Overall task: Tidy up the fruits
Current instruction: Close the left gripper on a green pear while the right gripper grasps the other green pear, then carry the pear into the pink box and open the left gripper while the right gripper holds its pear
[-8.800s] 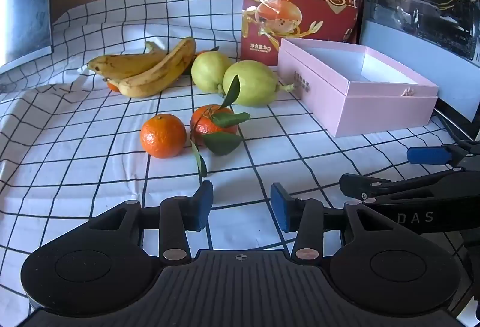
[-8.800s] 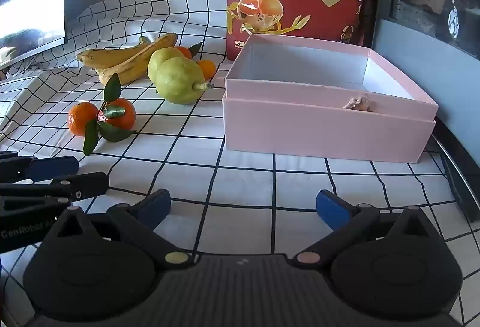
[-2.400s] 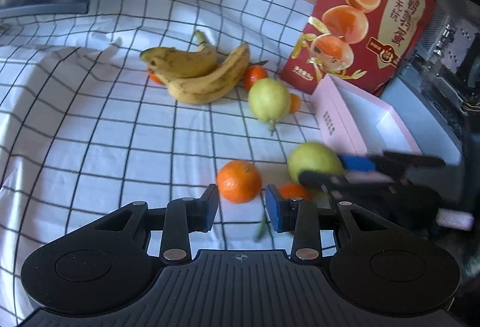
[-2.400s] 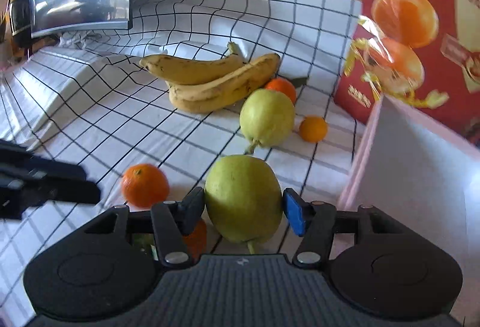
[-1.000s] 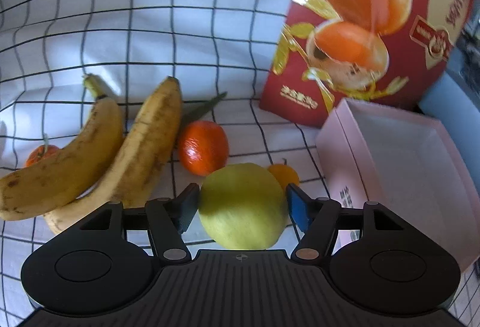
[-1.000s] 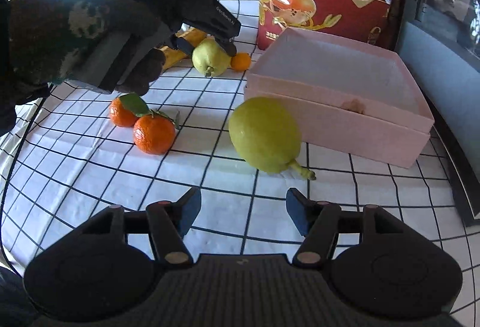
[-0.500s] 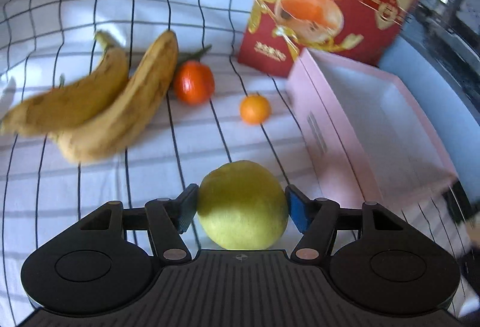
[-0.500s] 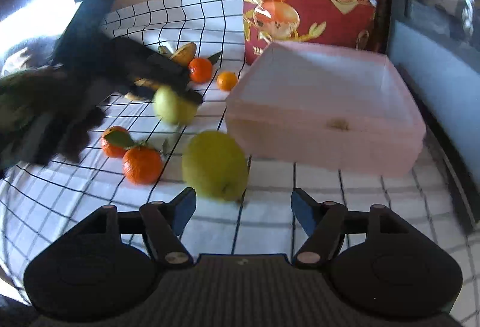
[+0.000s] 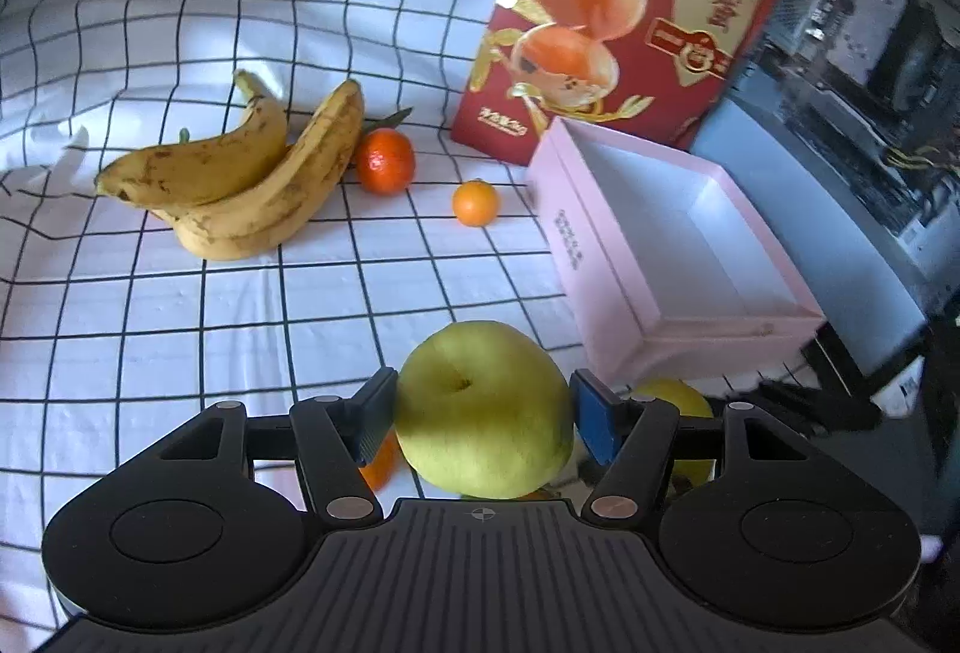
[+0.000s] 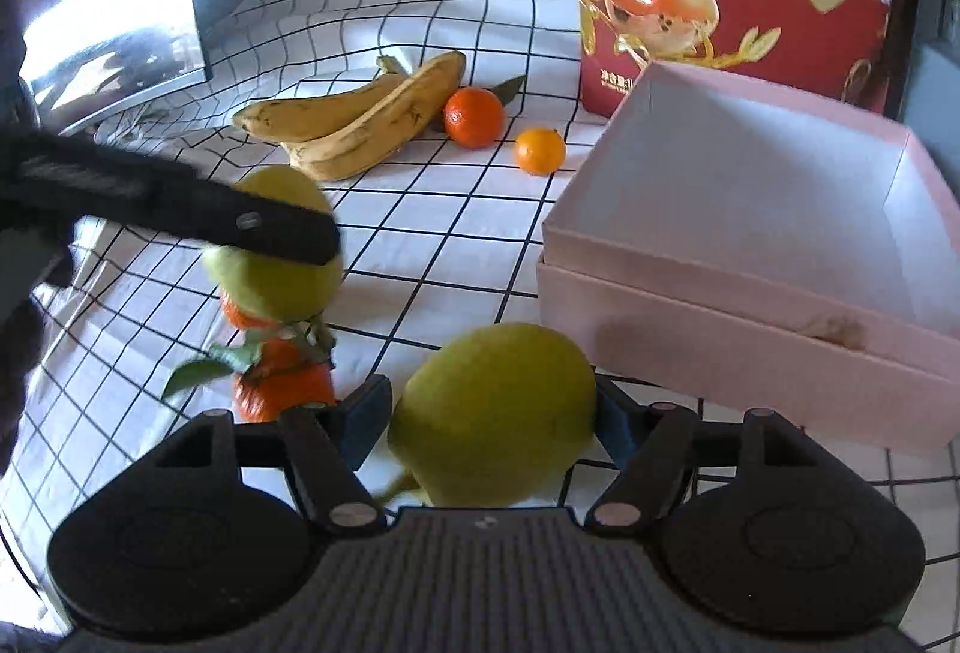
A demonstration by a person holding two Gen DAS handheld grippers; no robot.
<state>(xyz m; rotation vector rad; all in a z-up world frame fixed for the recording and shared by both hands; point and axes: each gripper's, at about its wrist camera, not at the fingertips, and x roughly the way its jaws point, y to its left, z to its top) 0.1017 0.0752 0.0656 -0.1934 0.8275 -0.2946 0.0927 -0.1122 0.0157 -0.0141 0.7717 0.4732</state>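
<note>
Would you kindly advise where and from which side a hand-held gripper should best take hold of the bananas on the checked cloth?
Grip the bananas across the thick middle of the front one, coming from above, jaws across its width. They lie flat and curved on the cloth, the mandarin crowds the far tip, and the stems taper.

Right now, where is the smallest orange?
In both wrist views the smallest orange lies on the checked cloth, apart from its neighbours: the bigger orange beside the bananas on one side, the pink box on the other.

The left tool (image 10: 264,233) hides part of its pear (image 10: 273,263).
</note>
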